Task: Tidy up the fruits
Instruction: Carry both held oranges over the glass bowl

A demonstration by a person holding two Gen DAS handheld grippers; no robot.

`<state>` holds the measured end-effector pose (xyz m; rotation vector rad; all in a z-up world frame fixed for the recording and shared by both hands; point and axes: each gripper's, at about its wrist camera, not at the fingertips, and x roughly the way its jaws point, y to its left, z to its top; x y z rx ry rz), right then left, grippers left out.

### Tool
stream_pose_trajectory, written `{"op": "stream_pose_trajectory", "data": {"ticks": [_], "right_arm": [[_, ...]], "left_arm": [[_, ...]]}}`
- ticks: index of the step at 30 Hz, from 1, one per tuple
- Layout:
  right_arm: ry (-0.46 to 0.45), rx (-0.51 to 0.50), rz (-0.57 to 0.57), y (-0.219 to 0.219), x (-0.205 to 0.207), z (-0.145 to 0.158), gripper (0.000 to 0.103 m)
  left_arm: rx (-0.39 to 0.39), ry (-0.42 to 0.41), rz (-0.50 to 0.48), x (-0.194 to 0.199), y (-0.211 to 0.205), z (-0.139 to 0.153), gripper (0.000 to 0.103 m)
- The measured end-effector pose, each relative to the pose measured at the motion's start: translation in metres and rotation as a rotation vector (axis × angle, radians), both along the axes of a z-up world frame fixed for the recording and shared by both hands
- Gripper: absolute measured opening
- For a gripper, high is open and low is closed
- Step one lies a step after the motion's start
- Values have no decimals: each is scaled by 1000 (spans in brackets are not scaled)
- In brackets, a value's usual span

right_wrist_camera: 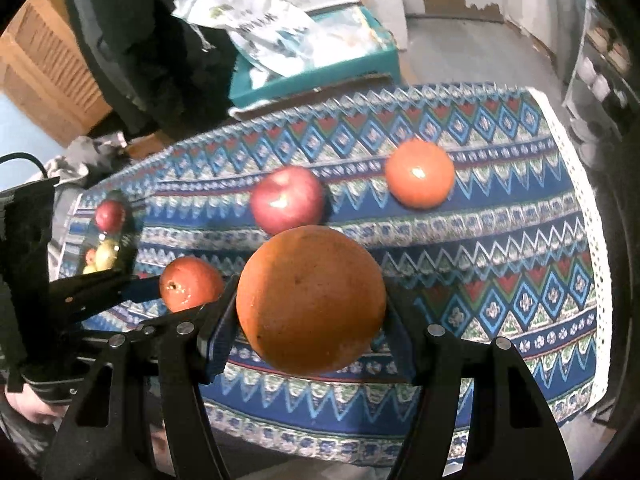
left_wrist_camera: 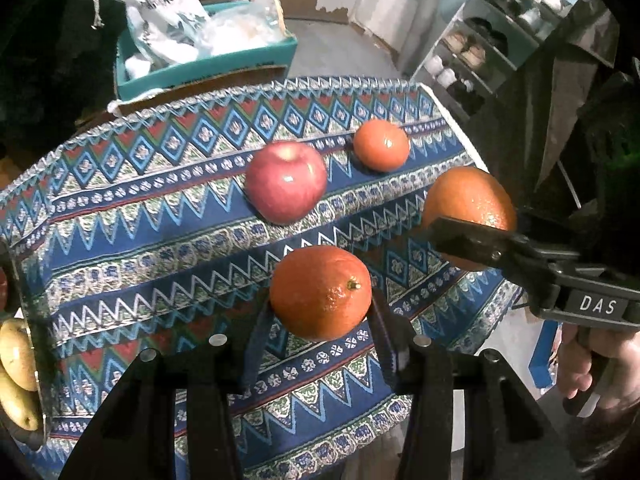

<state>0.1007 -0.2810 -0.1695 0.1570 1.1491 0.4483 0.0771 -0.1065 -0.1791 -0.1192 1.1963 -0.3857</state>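
Both tools are loaded. The left tool (left_wrist_camera: 320, 312) is clamped on a small orange (left_wrist_camera: 320, 292); its two fingers (left_wrist_camera: 256, 344) press the fruit's flanks at 9 and 3 o'clock, and the stem scar faces up toward 2 o'clock. The right tool (right_wrist_camera: 312, 320) grips a larger orange (right_wrist_camera: 311, 300) the same way, across its widest part. Gripping at the widest part looks deliberate: round, waxy fruit would likely slide out of an off-centre pinch.

Each held fruit sits centred between its tool's fingers and appears clear of the patterned cloth on the surface (left_wrist_camera: 140, 240); no contact with the cloth is visible beneath either one. In the left wrist view the right tool and its orange stand at 3 o'clock of the left tool's load, near but apart.

Still lying on the surface are a red apple (left_wrist_camera: 286, 182) and a smooth orange-red fruit (left_wrist_camera: 381, 145), at 12 and 1 o'clock of the small orange. They lie just beside each other, not touching.

At the 9 o'clock edge of the right wrist view a dark container (right_wrist_camera: 128, 236) already holds a red apple and yellow-green fruit. Its exact form cannot be made out. It is judged the likely collection point, and the fruit already in it suggests the sorting is partly done.

Risk noted: with both tools loaded and close together, they could knock fruit against fruit.
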Motion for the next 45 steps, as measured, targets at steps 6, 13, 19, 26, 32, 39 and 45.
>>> {"op": "stream_pose_trajectory", "data": {"ticks": [6, 13, 19, 26, 32, 39, 45], "right_arm": [[-44, 20, 28, 14, -3, 22, 66], [-89, 38, 62, 29, -5, 42, 66], [-121, 53, 91, 45, -4, 57, 66], [-156, 64, 136, 70, -5, 70, 66], [-173, 75, 176, 94, -4, 81, 66], [-174, 83, 213, 123, -2, 84, 66], [-175, 82, 259, 153, 0, 85, 66]], "left_arm": [[-39, -17, 34, -3, 11, 16, 48], [-32, -69, 61, -9, 28, 37, 48], [-44, -96, 84, -14, 44, 52, 48], [-46, -131, 107, -22, 64, 67, 48], [-49, -148, 141, -27, 86, 75, 48], [-60, -150, 191, -31, 115, 76, 48], [-65, -148, 244, -35, 143, 75, 48]]}}
